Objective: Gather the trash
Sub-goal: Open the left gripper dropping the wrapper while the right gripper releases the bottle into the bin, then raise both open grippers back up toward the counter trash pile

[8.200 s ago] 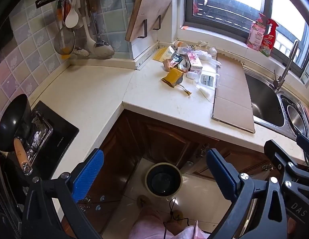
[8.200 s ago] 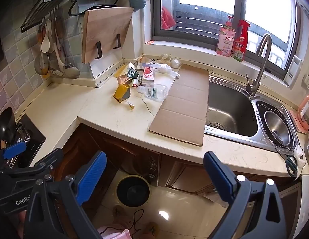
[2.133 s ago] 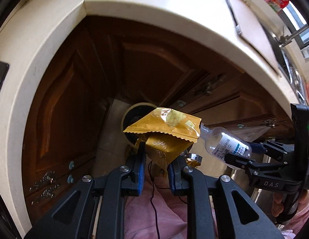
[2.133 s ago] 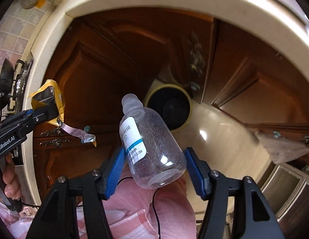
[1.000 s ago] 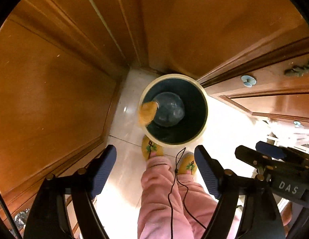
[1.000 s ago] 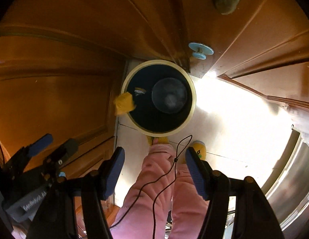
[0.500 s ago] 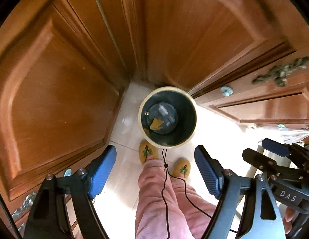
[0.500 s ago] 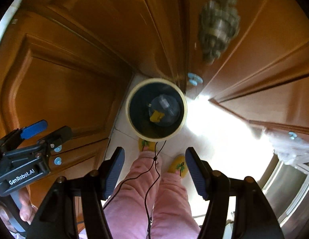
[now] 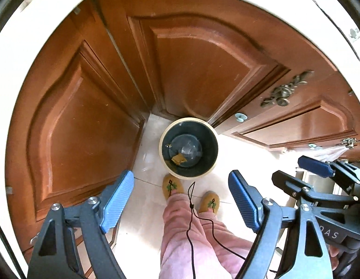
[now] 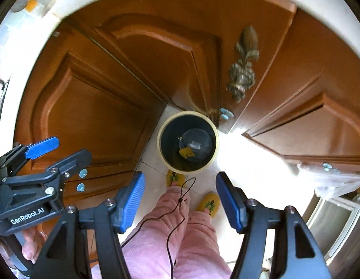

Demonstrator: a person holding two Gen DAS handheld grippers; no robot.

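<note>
Left gripper (image 9: 181,200): pointing straight down over the floor, blue pads spread wide with nothing between them; jaws have just been opening a little further, empty

Cabinet doors (image 9: 191,69): brown wood, meeting at the corner under the pale countertop edge (image 9: 40,23); ornate metal handle (image 9: 284,91) on the door to the right

Trash bin (image 9: 188,147): round, cream rim, dark inside, on the floor tile in the cabinet corner, just beyond the person's yellow slippers (image 9: 171,186). Contents: yellow wrapper (image 9: 178,158) lying against a clear plastic bottle (image 9: 188,147) at the bottom

Right gripper (image 10: 180,198): aimed steeply down beside the left one, pads apart at a moderate gap, holding nothing

Step in hand, as judged: one drop-off is done, both items lie in the bin, both tools are free above it

Next move, as judged: any further trash on the counter lies out of these views; both grippers would need to tilt up toward the counter, pick a fresh piece each, and close on it before coming back over the bin
</note>
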